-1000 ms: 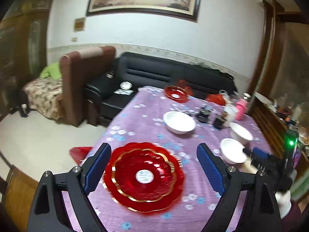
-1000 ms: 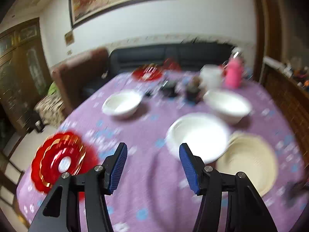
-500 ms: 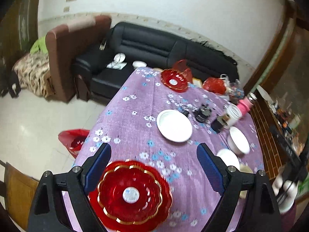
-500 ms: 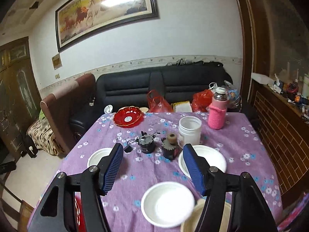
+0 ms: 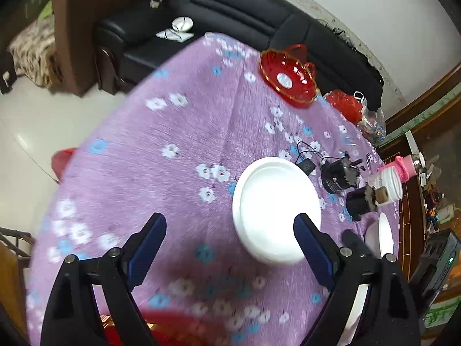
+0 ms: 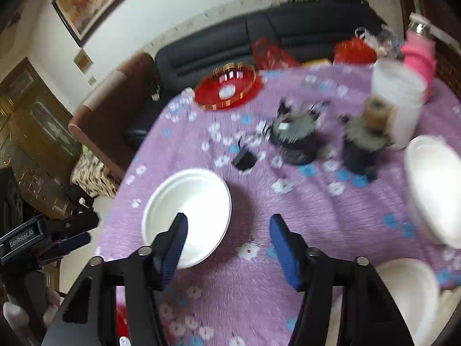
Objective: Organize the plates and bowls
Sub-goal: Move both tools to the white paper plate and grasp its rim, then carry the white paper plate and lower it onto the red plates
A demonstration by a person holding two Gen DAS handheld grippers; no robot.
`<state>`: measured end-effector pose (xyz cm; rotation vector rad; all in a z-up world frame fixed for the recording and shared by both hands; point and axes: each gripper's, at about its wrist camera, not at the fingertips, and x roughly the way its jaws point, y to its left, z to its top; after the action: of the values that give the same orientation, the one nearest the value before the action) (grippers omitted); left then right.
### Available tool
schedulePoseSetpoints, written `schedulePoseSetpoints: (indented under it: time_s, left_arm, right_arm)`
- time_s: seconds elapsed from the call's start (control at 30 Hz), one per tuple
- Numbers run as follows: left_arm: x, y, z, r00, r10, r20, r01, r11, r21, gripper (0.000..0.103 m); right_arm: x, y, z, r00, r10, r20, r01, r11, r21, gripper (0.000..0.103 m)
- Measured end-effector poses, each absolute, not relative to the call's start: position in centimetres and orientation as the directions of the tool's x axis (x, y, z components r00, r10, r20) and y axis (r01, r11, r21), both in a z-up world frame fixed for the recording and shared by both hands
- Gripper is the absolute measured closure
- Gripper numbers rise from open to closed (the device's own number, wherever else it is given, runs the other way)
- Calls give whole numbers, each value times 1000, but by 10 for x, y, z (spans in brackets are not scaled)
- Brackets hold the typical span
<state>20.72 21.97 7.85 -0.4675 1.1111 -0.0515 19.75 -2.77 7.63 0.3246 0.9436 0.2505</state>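
A white bowl (image 5: 273, 207) (image 6: 190, 210) sits mid-table on the purple flowered cloth (image 5: 178, 132). My left gripper (image 5: 229, 233) hangs open above the cloth, its right finger over the bowl's near rim and nothing between the pads. My right gripper (image 6: 229, 242) is over the same bowl with its jaws closing. Its left finger (image 6: 174, 245) overlaps the bowl's inside, the right one is over the cloth, and neither pad presses on anything. A small red plate (image 5: 288, 77) (image 6: 227, 89) stands at the far edge. A large red plate (image 5: 173, 328) shows at the bottom edge.
Two black spools (image 6: 296, 135), a white jar (image 6: 397, 101) and a pink bottle (image 6: 417, 54) stand behind the bowl. More white bowls (image 6: 435, 190) (image 6: 409, 288) sit to the right. A black sofa (image 5: 230, 8) and a brown armchair (image 6: 115, 109) lie beyond the table.
The left gripper has left the large red plate and moved forward and down to the white bowl. The right gripper swung left to the same bowl, and its fingers stand closer together.
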Motion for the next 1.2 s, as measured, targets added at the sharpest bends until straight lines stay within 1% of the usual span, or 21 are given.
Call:
schedulePoseSetpoints:
  time_s: [0.03,0.17,0.3,0.37,0.4,0.43,0.5,0.53,0.57,0.6,0.63,0.67,1.0,1.2]
  left_arm:
    - [214,217,72,449,-274,-850,-191,900,-391,14]
    - [231,206,55,434,-289,-854,-184,899,-398,14]
    - [242,197,42,406,-279,-870,-179,909,-375,14]
    - [245,191,34,378,-272,-885,-178,917,-358,14]
    - [247,188,30,359,-257,-897,-177,925,-336,17]
    - [249,184,26,340,-236,-910,-174,935,-308,21]
    - [254,178,20,297,-217,-930,-156,950,-271,50]
    - [254,174,20,293,-192,-937,-144,960,-242,52]
    - [255,172,22,296,-181,-938,-131,965,-228,58]
    - [255,169,22,289,-193,-938,-120,965,-235,70]
    - [255,168,23,279,-213,-936,-113,961,-252,74]
    - [254,166,24,271,-220,-937,-109,960,-257,79]
    - [220,152,60,328,-197,-924,-67,971,-231,80]
    - [182,141,75,338,-203,-919,-38,973,-229,80]
  right_arm:
    - [202,-24,69,554,350,-756,-65,923,380,51]
    - [215,-14,43,523,340,-781,-47,927,373,56]
    - [221,-9,31,511,337,-791,-49,930,364,60]
    - [224,-6,28,509,332,-794,-53,933,356,65]
    - [224,-5,27,506,332,-796,-54,933,355,65]
    - [225,-5,25,503,333,-797,-55,933,355,66]
    - [225,-3,22,503,325,-801,-56,937,345,67]
    - [224,-3,22,503,320,-803,-56,939,339,71]
    - [224,-3,21,502,317,-805,-54,940,337,76]
    - [224,-3,20,498,321,-806,-51,938,342,79]
    - [223,-4,20,495,331,-804,-49,934,354,85]
    - [223,-3,20,492,343,-801,-51,929,366,87]
    - [194,-7,53,533,339,-775,-84,933,351,88]
    - [162,-14,70,551,332,-766,-103,938,332,88]
